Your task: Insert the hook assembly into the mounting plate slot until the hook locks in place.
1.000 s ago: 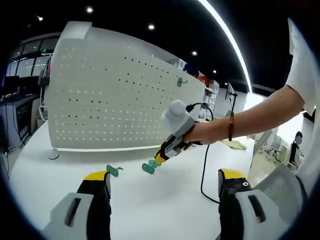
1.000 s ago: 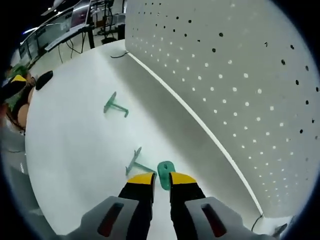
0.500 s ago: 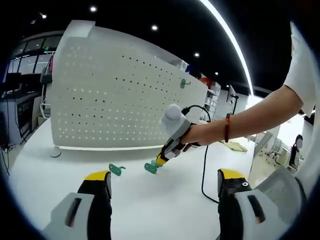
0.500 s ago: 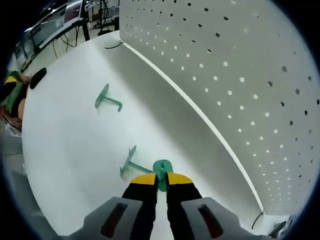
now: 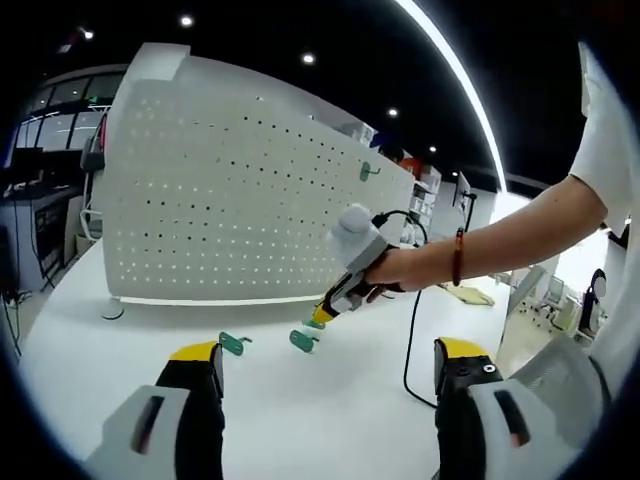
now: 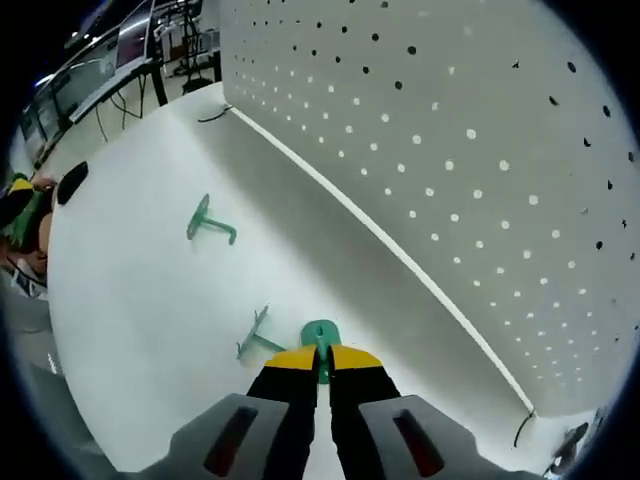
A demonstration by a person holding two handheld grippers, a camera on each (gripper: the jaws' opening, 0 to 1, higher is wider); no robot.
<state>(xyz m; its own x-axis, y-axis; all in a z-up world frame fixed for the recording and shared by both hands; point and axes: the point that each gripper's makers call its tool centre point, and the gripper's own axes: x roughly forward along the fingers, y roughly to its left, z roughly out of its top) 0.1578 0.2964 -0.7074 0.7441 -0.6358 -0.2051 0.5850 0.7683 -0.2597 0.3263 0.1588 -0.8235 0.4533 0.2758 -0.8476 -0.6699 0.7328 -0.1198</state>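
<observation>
- White counter (image 6: 130,330) carries everything; no readable writing or brand marks anywhere.
- Right gripper (image 6: 318,362): jaws clamped on a green hook (image 6: 320,338), lifted just off the counter.
- Just left of those jaws lies a second hook (image 6: 256,338); farther ahead-left, a third hook (image 6: 207,222).
- Left gripper (image 5: 325,372): jaws wide apart, gripping nothing.
- Beyond stands the perforated mounting plate (image 5: 240,200); the left gripper view adds a mounted hook (image 5: 366,172) high on it.
</observation>
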